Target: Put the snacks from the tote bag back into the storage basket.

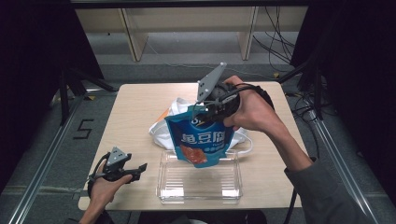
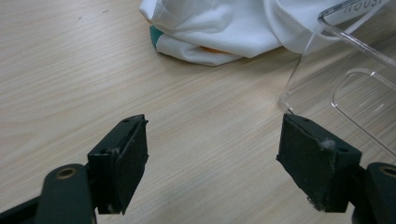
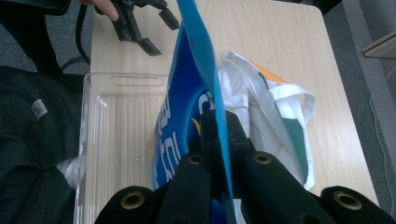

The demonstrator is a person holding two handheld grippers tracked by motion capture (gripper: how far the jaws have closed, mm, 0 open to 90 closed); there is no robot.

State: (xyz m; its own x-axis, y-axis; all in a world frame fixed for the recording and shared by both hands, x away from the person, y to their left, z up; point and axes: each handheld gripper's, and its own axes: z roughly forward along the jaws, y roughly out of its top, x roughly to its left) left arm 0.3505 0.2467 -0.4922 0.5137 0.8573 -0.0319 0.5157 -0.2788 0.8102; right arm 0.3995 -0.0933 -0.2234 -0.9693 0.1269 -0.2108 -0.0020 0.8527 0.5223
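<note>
Right tool (image 1: pixel 201 110) is clamped tight on the top edge of the blue snack pouch (image 1: pixel 201 140); in the right gripper view both jaws are pressed together on the thin seal (image 3: pixel 219 140), nothing else between them. The pouch hangs from that pinch, long axis running down, slightly tilted, printed face toward the person.

Key relation: the pouch's bottom corner (image 1: pixel 198 163) sits just over the far rim of the clear plastic tray (image 1: pixel 163 186), which lies below the tool and nearer the person. My read is the pouch is mid-transfer into the tray, so the coming move is mostly down and toward the person, then release. The tray's long axis runs across the desk (image 1: pixel 135 107); a hanging pouch will likely need to be laid over to fit flat.

The white cloth bag (image 1: pixel 161 133) lies crumpled behind the pouch, touching the tray's far side.

Left tool (image 1: pixel 137 169) rests near the desk's left front edge, jaws spread wide, holding nothing, well apart from the pouch. The right hand is clearly the working one.
</note>
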